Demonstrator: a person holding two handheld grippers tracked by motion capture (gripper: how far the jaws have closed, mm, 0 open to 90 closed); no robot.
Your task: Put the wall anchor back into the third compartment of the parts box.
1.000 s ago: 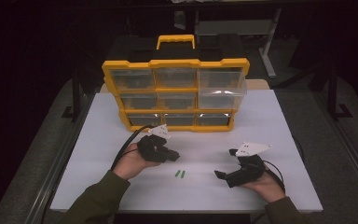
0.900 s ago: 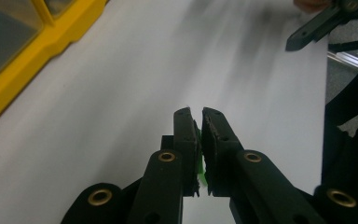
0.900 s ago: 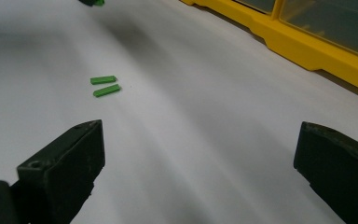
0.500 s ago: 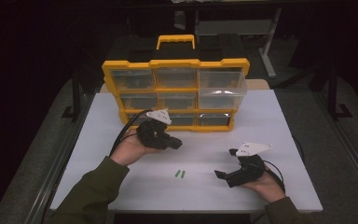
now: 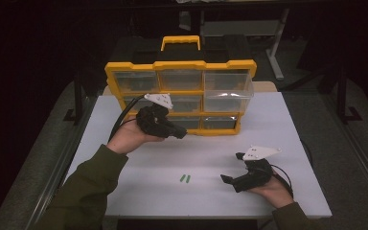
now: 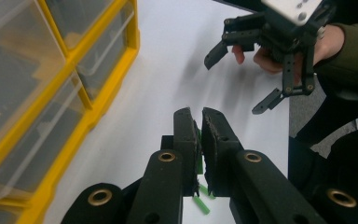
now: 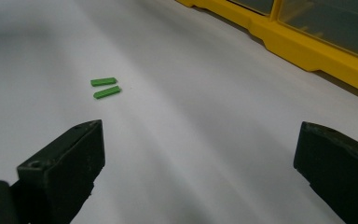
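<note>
- Bench (image 5: 292, 124): white top, broad bare area across the near half. Its left and right edges run beside dark floor.
- Yellow organizer (image 5: 182, 98): stands upright at the far side of the bench, clear drawers facing the person, handle on top. The right drawer of the middle row sticks out a little from the front.
- Left claw (image 5: 181, 134): held up off the bench, in front of the organizer's lower drawers, tips pointing right. In the left gripper view the jaws are pressed nearly together, pinching a thin green strip (image 6: 198, 154) between the pads. The strip's edge shows in the narrow gap.
- Right claw (image 5: 231, 174): low over the near right part of the bench, tips pointing left, jaws spread wide with nothing between them.
- Two green strips on the bench (image 5: 185, 178): lie side by side, parallel, just apart, on the near middle. They sit left of the right claw with bare bench between, and below and nearer than the left claw, well apart from it.
- Open room: the surface around the two strips is bare on all sides; the organizer's yellow base is well beyond them.
</note>
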